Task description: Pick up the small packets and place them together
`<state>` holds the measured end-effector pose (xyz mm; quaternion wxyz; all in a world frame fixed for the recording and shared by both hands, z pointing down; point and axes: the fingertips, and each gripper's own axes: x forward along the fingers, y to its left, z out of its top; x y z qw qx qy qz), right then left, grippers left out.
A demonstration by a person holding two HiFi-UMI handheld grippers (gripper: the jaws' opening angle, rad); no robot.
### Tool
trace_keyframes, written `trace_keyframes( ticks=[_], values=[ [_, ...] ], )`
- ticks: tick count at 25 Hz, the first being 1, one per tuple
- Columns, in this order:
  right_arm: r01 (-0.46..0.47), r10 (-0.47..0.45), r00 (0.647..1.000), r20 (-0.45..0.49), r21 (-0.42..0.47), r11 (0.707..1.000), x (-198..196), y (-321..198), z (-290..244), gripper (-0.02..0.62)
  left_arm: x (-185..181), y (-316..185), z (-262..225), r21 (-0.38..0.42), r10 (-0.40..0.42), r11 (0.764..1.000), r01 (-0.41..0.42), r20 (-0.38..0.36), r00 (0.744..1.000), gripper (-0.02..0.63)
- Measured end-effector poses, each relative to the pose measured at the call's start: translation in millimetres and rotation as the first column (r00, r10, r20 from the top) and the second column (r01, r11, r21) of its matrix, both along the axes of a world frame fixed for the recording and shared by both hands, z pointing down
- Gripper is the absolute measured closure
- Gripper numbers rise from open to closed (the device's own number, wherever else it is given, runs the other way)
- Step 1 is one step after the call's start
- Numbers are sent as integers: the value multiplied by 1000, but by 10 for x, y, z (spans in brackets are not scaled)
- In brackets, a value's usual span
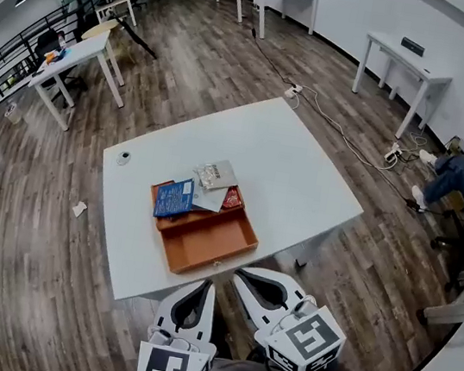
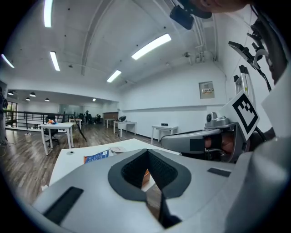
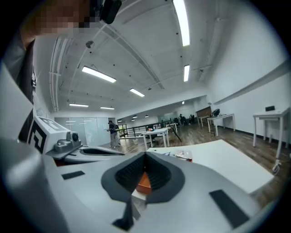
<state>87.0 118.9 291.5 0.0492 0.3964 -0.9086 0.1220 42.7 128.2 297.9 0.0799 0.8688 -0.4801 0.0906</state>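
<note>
Orange tray (image 1: 220, 247) sits mid-way on the white bench (image 1: 304, 170), small packets (image 1: 214, 175) at its far end. Left claw (image 1: 203, 284) and right claw (image 1: 241, 274) hang beyond the near edge, both closed and empty.

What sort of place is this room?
Probably an open office or lab: several white tables on a wood-look floor, cables trailing to power strips, and long strip lights overhead.

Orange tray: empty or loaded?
Loaded: the orange rectangular tray holds blue packet, silvery packet and red packet at its far end; near half bare.
</note>
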Motion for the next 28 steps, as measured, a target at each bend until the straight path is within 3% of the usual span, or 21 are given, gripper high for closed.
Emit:
trace_keyframes(
  ticks=[10,19,28],
  values=[
    [-10,8,998,64,27,1000,-33,-33,-124,589,-73,-90,-174,52,-30,998,29,27,999,603],
    [-29,27,999,24,57,998,53,6,-156,591,-9,-203,-325,87,-49,995,47,21,999,603],
    [-2,-2,999,46,75,997,6,32,-205,591,25,-128,-297,76,-41,996,40,15,999,603]
  ],
)
